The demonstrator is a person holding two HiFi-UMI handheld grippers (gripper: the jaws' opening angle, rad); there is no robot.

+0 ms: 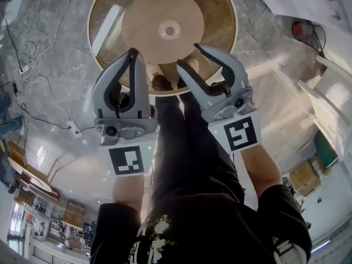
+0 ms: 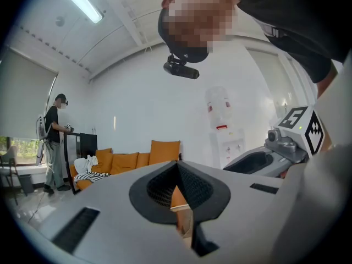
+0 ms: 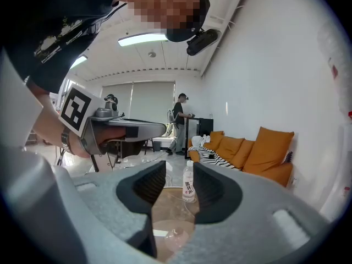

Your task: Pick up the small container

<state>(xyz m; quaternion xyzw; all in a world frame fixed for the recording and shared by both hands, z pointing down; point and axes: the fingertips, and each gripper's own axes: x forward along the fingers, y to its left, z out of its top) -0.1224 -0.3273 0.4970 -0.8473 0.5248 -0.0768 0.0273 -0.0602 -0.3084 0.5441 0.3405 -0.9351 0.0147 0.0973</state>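
grip belongs lightly across the sides of the small clear domed container (image 3: pixel 175 236), seemingly light, slick and thin-walled, on the round wooden table (image 3: pixel 165 202) at six o'clock from the clear water bottle (image 3: pixel 188 181); right gripper (image 3: pixel 177 172) jaws apart, empty; left gripper (image 2: pixel 177 166) jaws together.

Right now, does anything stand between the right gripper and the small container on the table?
Nothing visible does. The right gripper is open, and the small clear container on the round table shows low in the gap between its jaws. The water bottle stands farther back.
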